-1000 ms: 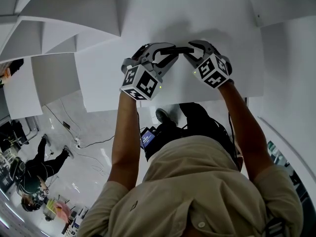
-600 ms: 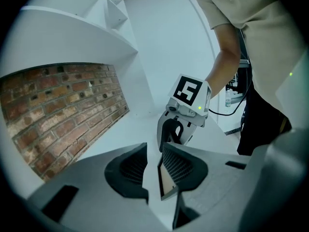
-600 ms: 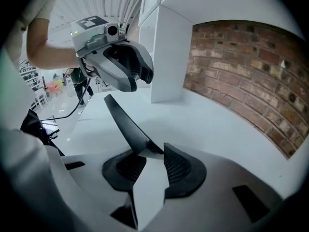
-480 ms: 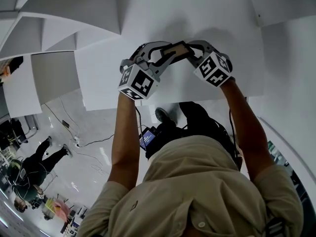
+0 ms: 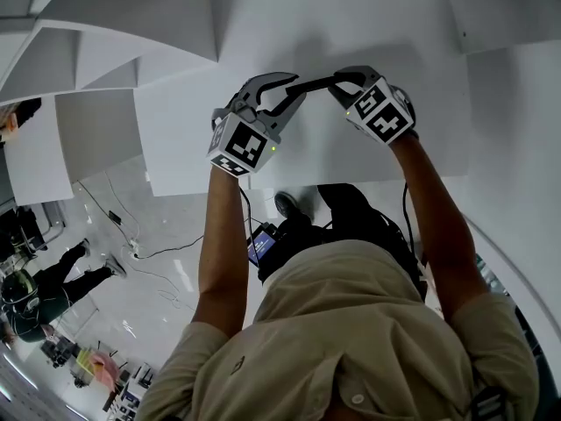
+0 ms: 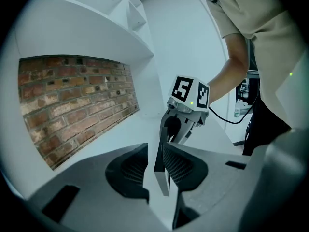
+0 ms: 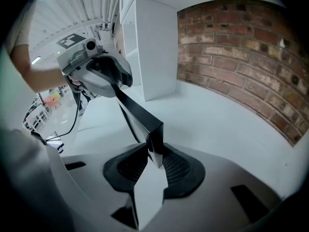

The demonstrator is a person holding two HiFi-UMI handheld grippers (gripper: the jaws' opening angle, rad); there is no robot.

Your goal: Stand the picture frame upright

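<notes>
A thin dark picture frame (image 5: 314, 83) hangs edge-on above the white table (image 5: 394, 24), bridging both grippers. My left gripper (image 5: 294, 90) is shut on one end; in the left gripper view the frame (image 6: 161, 163) stands upright between the ribbed pads (image 6: 186, 166). My right gripper (image 5: 346, 82) holds the other end. Its jaws have just been closing, and they now pinch a corner of the frame (image 7: 145, 117). The right gripper (image 6: 181, 124) shows beyond the frame in the left gripper view. The left gripper (image 7: 104, 74) shows likewise in the right gripper view.
A brick wall (image 6: 72, 105) runs behind the table. White shelf blocks (image 5: 105, 42) stand at the left, and a white upright panel (image 7: 154, 47) stands against the brick. The table's near edge (image 5: 263, 187) lies just below the grippers. Another person (image 5: 35, 283) is on the floor far left.
The frame has turned from showing its tan face to edge-on. Both grippers have shifted slightly away from the table's near edge and rolled with it.
</notes>
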